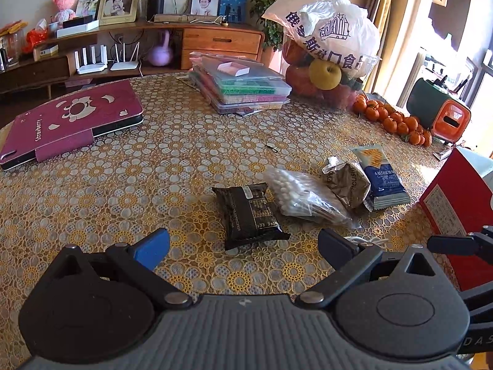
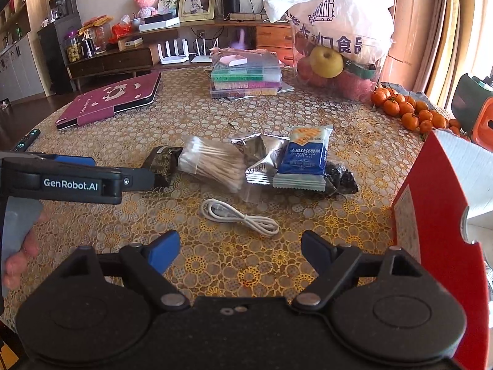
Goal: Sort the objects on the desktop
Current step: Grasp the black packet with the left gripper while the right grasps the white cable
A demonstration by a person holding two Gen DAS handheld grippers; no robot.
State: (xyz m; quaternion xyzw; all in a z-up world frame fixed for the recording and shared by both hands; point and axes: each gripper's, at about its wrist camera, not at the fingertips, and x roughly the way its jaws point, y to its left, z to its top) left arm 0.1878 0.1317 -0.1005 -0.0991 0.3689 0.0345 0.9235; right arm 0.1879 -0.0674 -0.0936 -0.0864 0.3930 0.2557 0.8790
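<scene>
The left gripper [image 1: 243, 245] hangs low over the table with its jaws spread wide and nothing between them, its blue-padded fingers [image 1: 152, 248] bracketing the near end of the black snack packet [image 1: 251, 214], which lies flat on the floral lace tablecloth [image 1: 123, 185] just ahead of the fingertips. The right gripper [image 2: 240, 249] is likewise wide apart and empty, poised just short of the coiled white USB cable [image 2: 238, 215]. Judging from this, the step in hand is a first pick, most likely the black packet for the left and the cable for the right, with the open red box [image 2: 431, 215] at the right edge as the probable bin. To do it well, the left tool should advance until the packet's narrow width sits squarely between the pads, then close across its body rather than its crimped end, since soft foil may slip or fold. Beyond it the bag of cotton swabs [image 1: 295, 194] touches the packet's far corner, so lifting straight up avoids dragging it. Further right lie a crumpled silver wrapper [image 1: 346, 182] and a blue cracker packet [image 1: 380, 175], overlapping one another. The cable is loose and low; the right fingers should straddle the bundled loops, not a single strand.
</scene>
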